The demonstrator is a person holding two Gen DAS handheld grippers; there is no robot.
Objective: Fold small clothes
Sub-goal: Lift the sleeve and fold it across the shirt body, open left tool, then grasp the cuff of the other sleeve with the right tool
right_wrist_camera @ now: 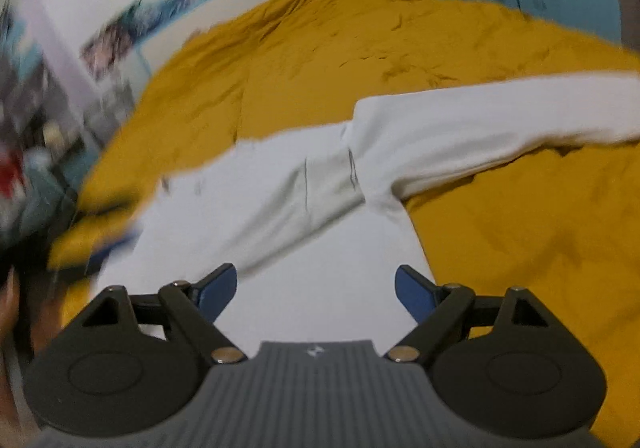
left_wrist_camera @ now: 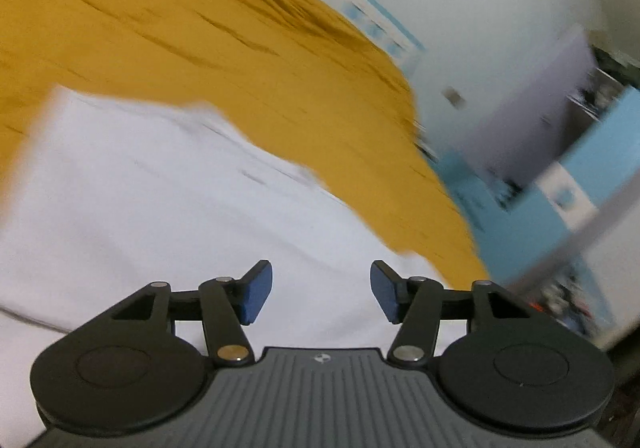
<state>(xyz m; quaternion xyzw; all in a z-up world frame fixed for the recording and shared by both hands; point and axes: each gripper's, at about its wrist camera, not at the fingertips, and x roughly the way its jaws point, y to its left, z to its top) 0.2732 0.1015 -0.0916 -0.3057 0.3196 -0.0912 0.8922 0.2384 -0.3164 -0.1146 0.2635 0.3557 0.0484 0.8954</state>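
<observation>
Parted right tongs over white garment — sleeve outstretched (unseen leftward), mustard sheet

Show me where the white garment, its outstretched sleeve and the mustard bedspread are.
white garment (right_wrist_camera: pixel 320 232): right wrist view, on its flat body panel.
outstretched sleeve (right_wrist_camera: pixel 500 116): right wrist view, on the middle of the sleeve.
mustard bedspread (left_wrist_camera: pixel 160 28): left wrist view, on the wrinkled cloth beyond the garment.

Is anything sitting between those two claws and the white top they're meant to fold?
Nothing visible. The open left gripper and open right gripper both look straight onto the white long-sleeved garment, spread on the mustard-yellow bedcover.
</observation>
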